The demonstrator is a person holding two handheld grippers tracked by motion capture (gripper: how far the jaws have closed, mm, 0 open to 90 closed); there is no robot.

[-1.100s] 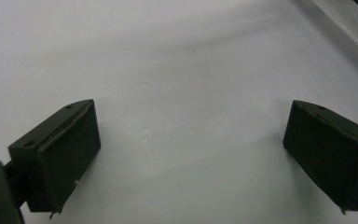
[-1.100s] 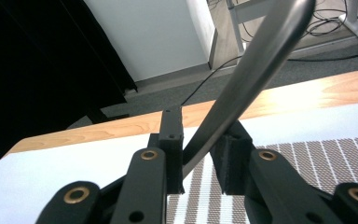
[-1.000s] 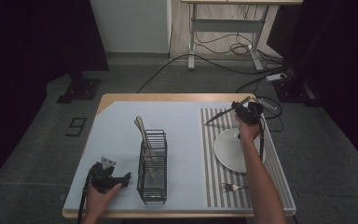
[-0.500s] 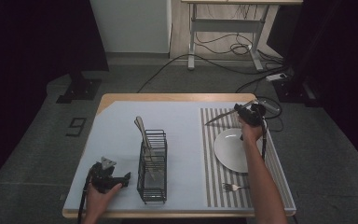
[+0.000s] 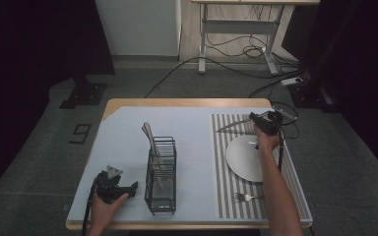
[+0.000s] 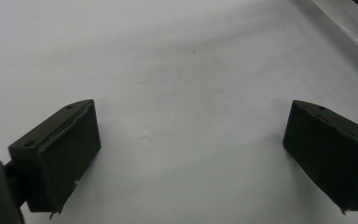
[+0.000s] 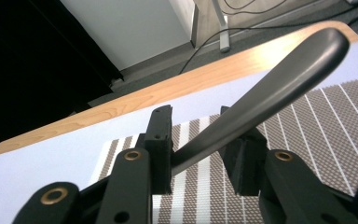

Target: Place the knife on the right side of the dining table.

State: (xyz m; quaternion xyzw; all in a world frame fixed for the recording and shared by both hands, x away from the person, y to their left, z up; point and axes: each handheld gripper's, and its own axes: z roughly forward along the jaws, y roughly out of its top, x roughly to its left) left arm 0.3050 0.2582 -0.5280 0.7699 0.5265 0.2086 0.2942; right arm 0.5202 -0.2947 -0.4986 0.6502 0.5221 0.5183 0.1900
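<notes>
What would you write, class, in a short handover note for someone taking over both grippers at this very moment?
Right gripper: shut on a dark grey metal utensil handle, held above the far end of the brown striped placemat; its working end is too dim to identify.
Left gripper: open, holding nothing, low over the pale blue table cover at the near left.
Black wire cutlery rack: mid-table, one utensil already standing in it.
Round white plate and silver fork: on the placemat.
Likely left: rack the held utensil, then the fork.
</notes>
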